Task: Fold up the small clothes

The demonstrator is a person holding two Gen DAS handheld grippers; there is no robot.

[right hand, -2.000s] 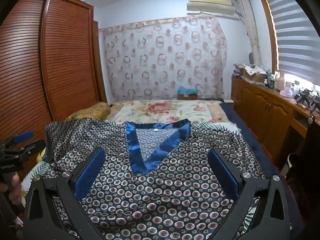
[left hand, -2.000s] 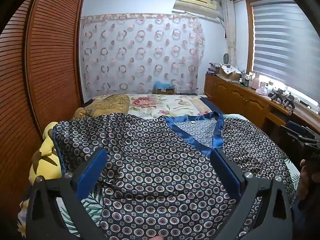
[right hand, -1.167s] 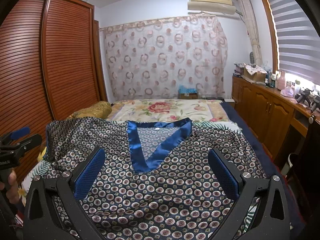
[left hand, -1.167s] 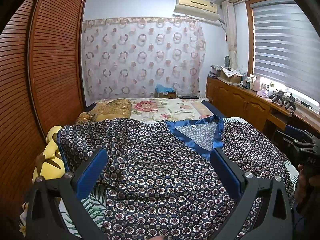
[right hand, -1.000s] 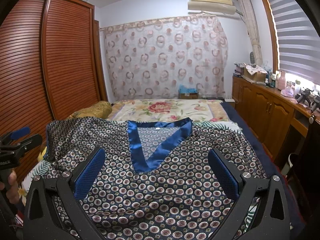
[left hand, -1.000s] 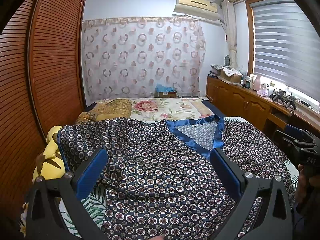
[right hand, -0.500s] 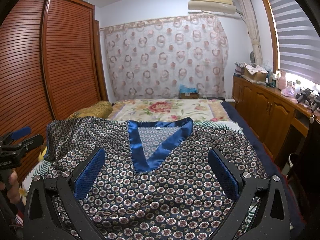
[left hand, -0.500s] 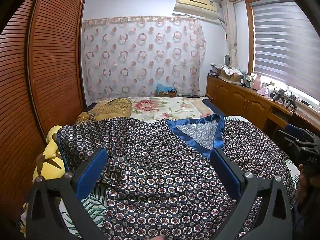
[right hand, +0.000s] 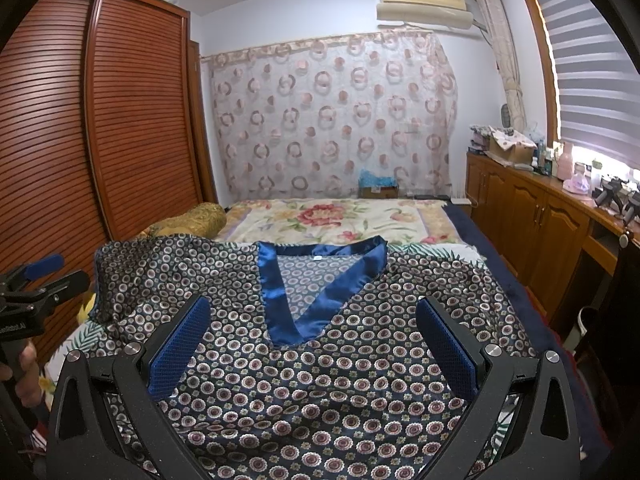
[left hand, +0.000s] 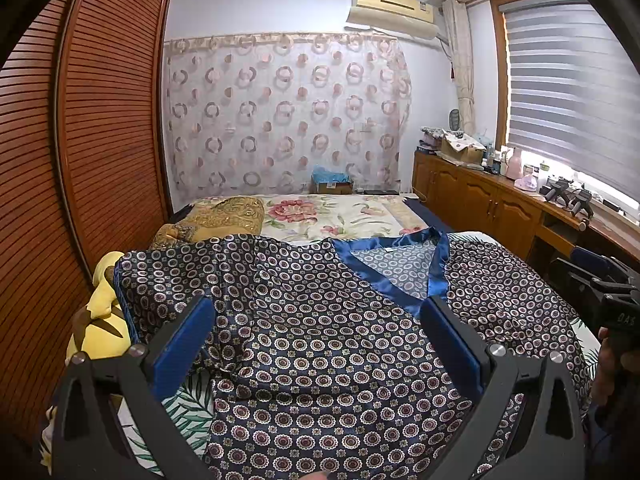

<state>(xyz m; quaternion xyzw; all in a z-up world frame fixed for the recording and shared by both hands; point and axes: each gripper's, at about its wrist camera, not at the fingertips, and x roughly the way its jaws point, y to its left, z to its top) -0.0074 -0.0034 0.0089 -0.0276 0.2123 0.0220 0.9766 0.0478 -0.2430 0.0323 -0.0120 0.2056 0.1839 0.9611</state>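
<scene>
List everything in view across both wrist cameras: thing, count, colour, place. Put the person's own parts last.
Patterned top: one, navy with small rings and a blue satin V-neck, spread flat on the near end of the bed.
Bed: one, floral cream cover, running to the far wall.
Gold pillow: one, left side of the bed beyond the top.
Yellow plush: one, yellow and brown, left bed edge by the wardrobe.
Wardrobe: one, louvred brown wood, left wall.
Curtain: one, sheer with pink rings, far wall.
Air conditioner: one, cream, above the curtain.
Cabinets: one row, brown wood, under the window, cluttered top.
Left claw: one, black with blue pads, open above the top.
Right claw: one, same, open above the top.
</scene>
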